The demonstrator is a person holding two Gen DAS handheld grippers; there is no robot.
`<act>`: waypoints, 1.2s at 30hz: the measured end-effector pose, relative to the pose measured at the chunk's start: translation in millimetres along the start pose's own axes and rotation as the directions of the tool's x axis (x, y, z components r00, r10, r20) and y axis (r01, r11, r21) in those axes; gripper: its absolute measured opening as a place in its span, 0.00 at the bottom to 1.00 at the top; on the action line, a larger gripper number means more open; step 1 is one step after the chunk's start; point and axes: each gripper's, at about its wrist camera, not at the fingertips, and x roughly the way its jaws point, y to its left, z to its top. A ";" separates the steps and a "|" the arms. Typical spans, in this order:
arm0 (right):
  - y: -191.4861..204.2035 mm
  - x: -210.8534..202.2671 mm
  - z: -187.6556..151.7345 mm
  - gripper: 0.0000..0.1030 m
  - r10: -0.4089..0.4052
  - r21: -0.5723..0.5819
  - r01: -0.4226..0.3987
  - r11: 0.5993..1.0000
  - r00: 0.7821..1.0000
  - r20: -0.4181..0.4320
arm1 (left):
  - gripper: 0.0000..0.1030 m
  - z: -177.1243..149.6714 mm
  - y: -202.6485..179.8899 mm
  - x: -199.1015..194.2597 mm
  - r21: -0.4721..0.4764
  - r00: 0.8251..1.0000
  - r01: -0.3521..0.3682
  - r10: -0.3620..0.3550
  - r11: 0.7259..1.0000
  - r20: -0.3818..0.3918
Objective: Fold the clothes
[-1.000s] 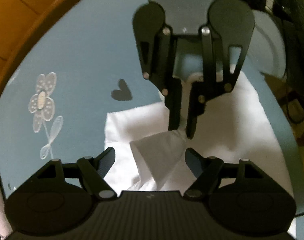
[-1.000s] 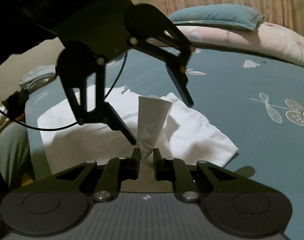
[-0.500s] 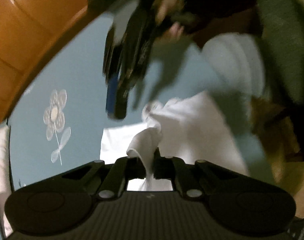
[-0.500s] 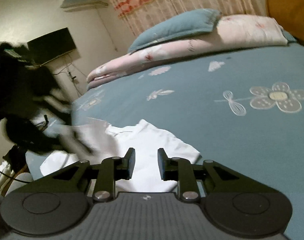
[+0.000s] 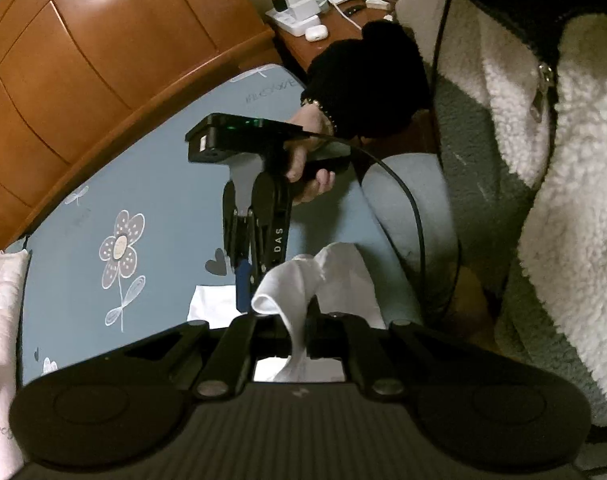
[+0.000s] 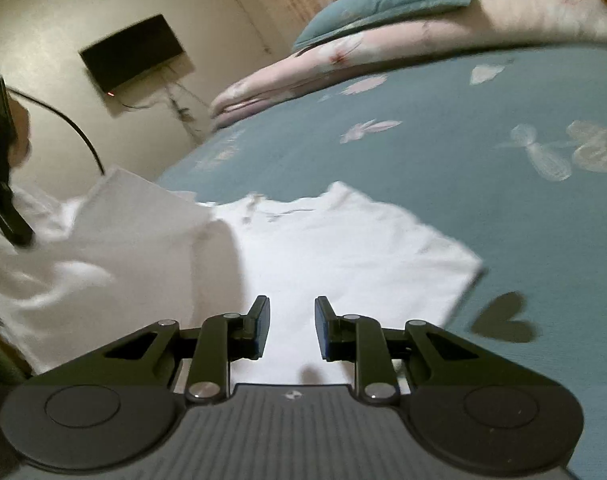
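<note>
So: bed w/ blue floral sheet [image 6: 443, 168], wooden headboard [image 5: 83, 80], wall TV [image 6: 131, 54], pillows at far end. White garment [image 6: 343, 248] lies on sheet nr bed edge. Left gripper [image 5: 299, 320] clenched on a raised fold of the garment. Right gripper [image 6: 291, 328] partly open, nothing btwn its pads, hovering over the flat part of the garment.

Left gripper [image 5: 299, 322] clamped tight (angled downward); right gripper [image 6: 291, 328] parted, empty.
</note>
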 end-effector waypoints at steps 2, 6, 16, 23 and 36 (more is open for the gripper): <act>3.3 7.5 -0.7 0.27 0.033 0.006 -0.033 0.999 0.999 -0.029 | 0.03 2.6 5.0 -0.3 -0.002 1.000 -0.007 0.007 1.000 0.003; 22.7 31.9 -16.8 0.27 -0.052 -0.144 0.025 0.989 0.981 -0.186 | 0.03 1.8 7.3 4.2 -0.005 1.000 -0.001 0.001 1.000 0.012; 28.3 13.5 -8.0 0.37 0.009 -0.209 -0.040 0.977 0.989 -0.149 | 0.03 1.4 15.3 5.5 0.000 1.000 -0.014 0.014 1.000 0.015; 5.0 29.9 -7.6 0.37 0.071 -0.056 -0.081 0.995 0.983 -0.167 | 0.04 2.2 30.3 7.3 -0.013 1.000 -0.023 0.023 1.000 0.009; -27.7 -56.8 -16.6 0.48 -0.118 0.109 0.108 0.988 0.989 0.090 | 0.04 0.0 105.0 75.1 -0.133 0.997 -0.040 0.031 0.990 -0.069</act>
